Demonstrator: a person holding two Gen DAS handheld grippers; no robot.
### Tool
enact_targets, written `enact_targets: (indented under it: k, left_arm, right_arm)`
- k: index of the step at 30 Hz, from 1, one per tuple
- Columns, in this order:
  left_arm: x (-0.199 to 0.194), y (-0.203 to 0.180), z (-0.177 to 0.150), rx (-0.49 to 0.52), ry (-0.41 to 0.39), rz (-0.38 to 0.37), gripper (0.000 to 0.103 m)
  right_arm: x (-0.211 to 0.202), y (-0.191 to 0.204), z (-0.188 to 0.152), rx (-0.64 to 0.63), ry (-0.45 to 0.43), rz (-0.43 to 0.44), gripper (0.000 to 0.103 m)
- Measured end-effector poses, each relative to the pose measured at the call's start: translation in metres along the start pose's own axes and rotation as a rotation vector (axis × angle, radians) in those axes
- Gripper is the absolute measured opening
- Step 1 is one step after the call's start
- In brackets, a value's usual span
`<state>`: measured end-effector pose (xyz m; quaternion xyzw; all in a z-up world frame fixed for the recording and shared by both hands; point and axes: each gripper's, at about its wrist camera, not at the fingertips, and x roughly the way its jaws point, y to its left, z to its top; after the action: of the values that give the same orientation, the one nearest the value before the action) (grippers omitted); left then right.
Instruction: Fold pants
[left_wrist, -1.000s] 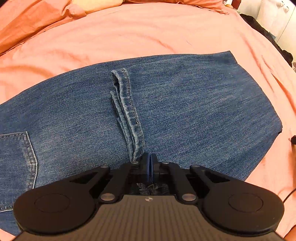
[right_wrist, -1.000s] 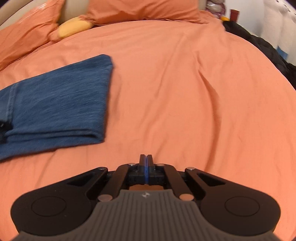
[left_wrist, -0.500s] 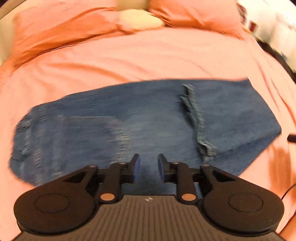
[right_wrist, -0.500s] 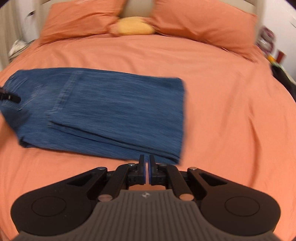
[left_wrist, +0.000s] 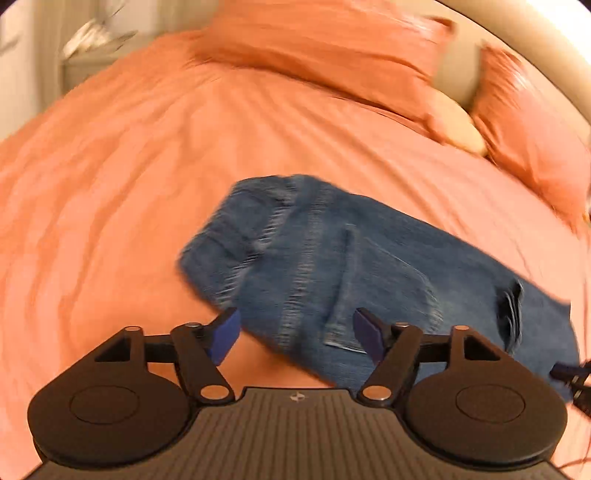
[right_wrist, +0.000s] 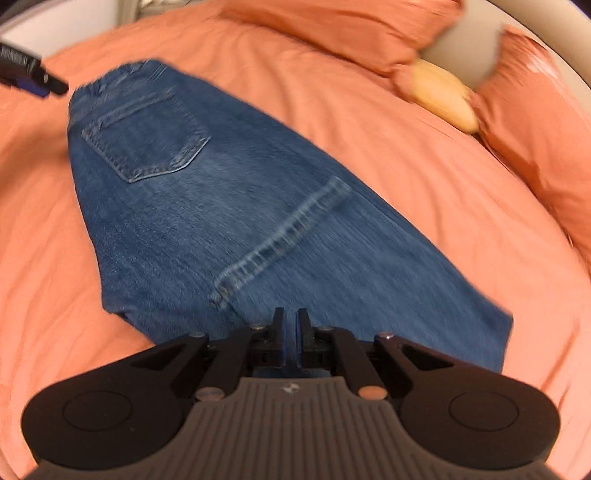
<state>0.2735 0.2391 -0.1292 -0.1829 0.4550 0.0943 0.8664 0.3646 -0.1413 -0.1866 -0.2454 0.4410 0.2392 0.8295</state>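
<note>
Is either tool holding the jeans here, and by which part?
Nothing is held. The left tool is open above the jeans; the right tool is nearly closed, with nothing visibly between its fingers.

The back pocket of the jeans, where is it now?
In the right wrist view, the back pocket lies upper left on the folded jeans, near the waistband and far from the right claw.
</note>
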Motion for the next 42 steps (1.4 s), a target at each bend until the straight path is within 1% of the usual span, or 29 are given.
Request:
enact_targets:
  k: [1,2,5,6,8,10,13,14,16,18,20,22,23,24,25,27,29,31,35,39,42]
  left_arm:
    - [0.004,0.011,-0.001,-0.051,0.002,-0.006,0.085]
    - [0.008,0.022,-0.003,-0.111,0.000,-0.017,0.086]
    - [0.022,0.053,-0.009,-0.293,-0.011,-0.045,0.086]
    - [0.027,0.059,-0.012,-0.332,-0.020,-0.053,0.086]
    - [0.036,0.065,-0.015,-0.385,-0.033,-0.057,0.086]
    - [0.045,0.067,-0.018,-0.429,-0.033,-0.081,0.086]
    - [0.059,0.071,-0.017,-0.482,-0.035,-0.112,0.086]
    - [0.065,0.073,-0.016,-0.493,-0.034,-0.114,0.086]
    - [0.074,0.078,-0.015,-0.510,-0.030,-0.114,0.087]
    - [0.081,0.085,-0.015,-0.522,-0.041,-0.131,0.089]
    - [0.086,0.089,-0.015,-0.517,-0.051,-0.145,0.089]
    - [0.089,0.091,-0.015,-0.502,-0.066,-0.151,0.079]
    - [0.089,0.092,-0.016,-0.503,-0.075,-0.153,0.066]
    - [0.089,0.093,-0.016,-0.509,-0.079,-0.155,0.058]
    - [0.090,0.094,-0.015,-0.516,-0.084,-0.161,0.053]
    - [0.086,0.093,-0.015,-0.510,-0.104,-0.161,0.034]
    - [0.080,0.091,-0.013,-0.473,-0.123,-0.166,0.030]
    - [0.072,0.084,-0.010,-0.409,-0.143,-0.157,0.027]
    - [0.050,0.065,0.002,-0.320,-0.178,-0.136,0.025]
    - [0.021,0.032,0.016,-0.190,-0.235,-0.108,0.024]
    - [-0.004,-0.001,0.025,-0.095,-0.283,-0.102,0.024]
  right_arm:
    - [0.006,0.003,0.007,-0.023,0.011,-0.006,0.005]
    - [0.010,0.003,0.012,-0.042,0.021,-0.006,0.006]
    - [0.026,0.007,0.029,-0.084,0.042,0.011,0.006]
    - [0.030,0.008,0.033,-0.096,0.048,0.013,0.006]
    - [0.039,0.009,0.042,-0.110,0.059,0.026,0.006]
    - [0.048,0.008,0.049,-0.113,0.074,0.044,0.006]
    - [0.062,0.009,0.054,-0.116,0.124,0.098,0.006]
    - [0.067,0.010,0.053,-0.117,0.146,0.115,0.006]
    - [0.077,0.013,0.051,-0.133,0.177,0.112,0.006]
    - [0.084,0.013,0.050,-0.120,0.195,0.121,0.006]
    - [0.089,0.011,0.050,-0.097,0.208,0.136,0.007]
    - [0.092,0.009,0.050,-0.078,0.215,0.149,0.007]
    - [0.093,0.008,0.050,-0.073,0.216,0.152,0.007]
    - [0.093,0.008,0.049,-0.072,0.215,0.153,0.007]
    - [0.093,0.008,0.049,-0.073,0.215,0.153,0.007]
    - [0.093,0.008,0.048,-0.075,0.213,0.151,0.007]
    - [0.094,0.005,0.048,-0.067,0.212,0.154,0.007]
    - [0.094,0.002,0.047,-0.048,0.210,0.161,0.007]
    - [0.095,-0.009,0.043,0.007,0.204,0.182,0.006]
    - [0.095,-0.018,0.038,0.044,0.190,0.193,0.006]
    - [0.094,-0.017,0.037,0.024,0.187,0.189,0.005]
